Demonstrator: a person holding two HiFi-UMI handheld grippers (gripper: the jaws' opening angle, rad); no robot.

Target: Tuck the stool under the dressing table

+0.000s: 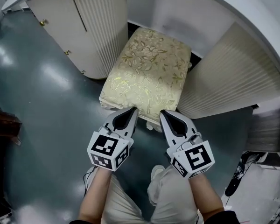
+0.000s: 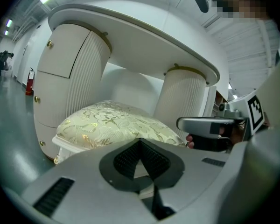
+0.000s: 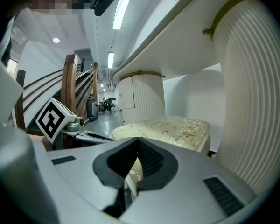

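Two grippers, both mine, sit side by side at the near edge of the stool (image 1: 147, 71). Left gripper (image 1: 129, 112): jaws closed tip to tip, nothing clamped, tip right at the stool's front trim. Right gripper (image 1: 165, 113): same state, jaws together, tip at the same edge, just beside the left one. In each gripper view a sliver of cushion shows through the small gap behind the closed tips.

Stool, appearance: rectangular, padded and domed on top, covered in pale gold fabric with a shiny leaf-and-flower pattern. Cushion sits on a white frame with a moulded rim; one white leg shows at the near left corner in the left gripper view.

Stool, position: standing on the grey-green floor (image 1: 46, 87) in the gap between the two ribbed cream pedestals of the dressing table (image 1: 233, 73). Far end lies under the curved white top; near end juts out past the pedestal fronts toward me. Small brass knobs (image 1: 43, 22) show on the left pedestal.
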